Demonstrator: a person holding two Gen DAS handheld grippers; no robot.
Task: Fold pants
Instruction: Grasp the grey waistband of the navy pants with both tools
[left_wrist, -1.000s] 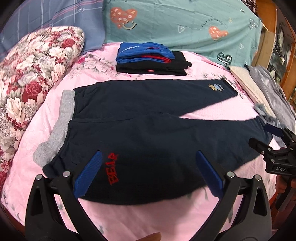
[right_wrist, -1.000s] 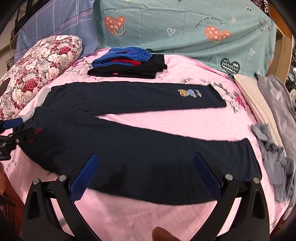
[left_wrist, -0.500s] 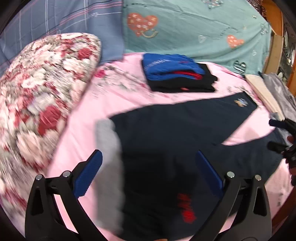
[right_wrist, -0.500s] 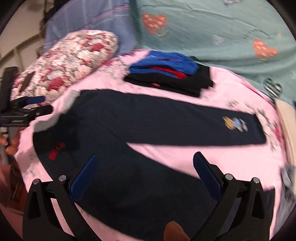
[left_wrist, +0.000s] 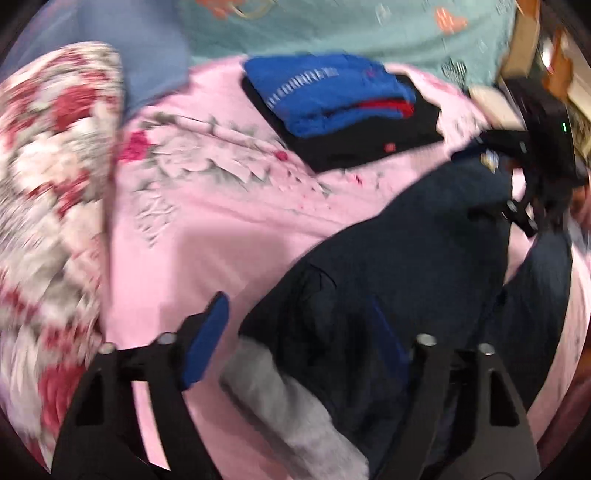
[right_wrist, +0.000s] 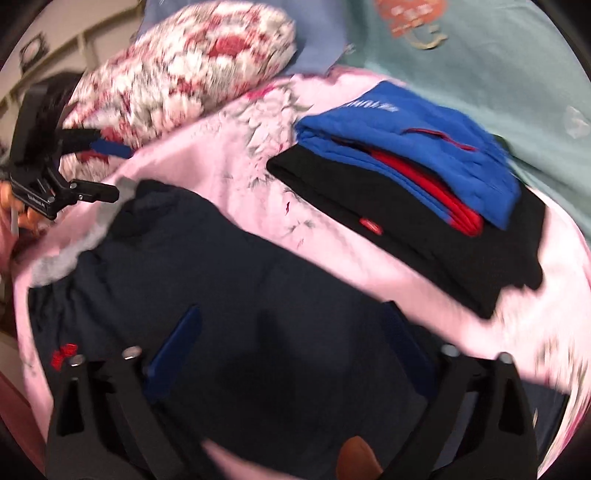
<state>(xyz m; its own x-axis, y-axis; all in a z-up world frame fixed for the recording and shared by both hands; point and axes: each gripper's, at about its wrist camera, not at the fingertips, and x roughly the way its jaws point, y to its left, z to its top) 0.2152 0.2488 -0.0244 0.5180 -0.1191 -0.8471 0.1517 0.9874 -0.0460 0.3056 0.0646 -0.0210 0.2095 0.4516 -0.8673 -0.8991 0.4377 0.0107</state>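
Note:
Dark navy pants (left_wrist: 424, 266) with a grey waistband (left_wrist: 280, 398) lie spread on the pink bedspread (left_wrist: 207, 236). My left gripper (left_wrist: 299, 343) is open, low over the far waistband corner, which lies between its blue pads. In the right wrist view the pants (right_wrist: 229, 288) fill the foreground, with red lettering (right_wrist: 62, 354) at the left. My right gripper (right_wrist: 291, 347) is open, low over the far pant leg. Each gripper also shows in the other's view: the right (left_wrist: 532, 155) at the far right, the left (right_wrist: 88, 173) at the waistband. Both views are motion-blurred.
A folded stack of blue, red and black clothes (left_wrist: 343, 110) sits beyond the pants, also in the right wrist view (right_wrist: 424, 177). A floral pillow (left_wrist: 48, 192) lies at the left, a teal heart-print cover (left_wrist: 351, 26) at the back.
Both grippers have swung leftward and dropped close over the far side of the pants. The left now straddles the waistband corner; the right is over the far leg.

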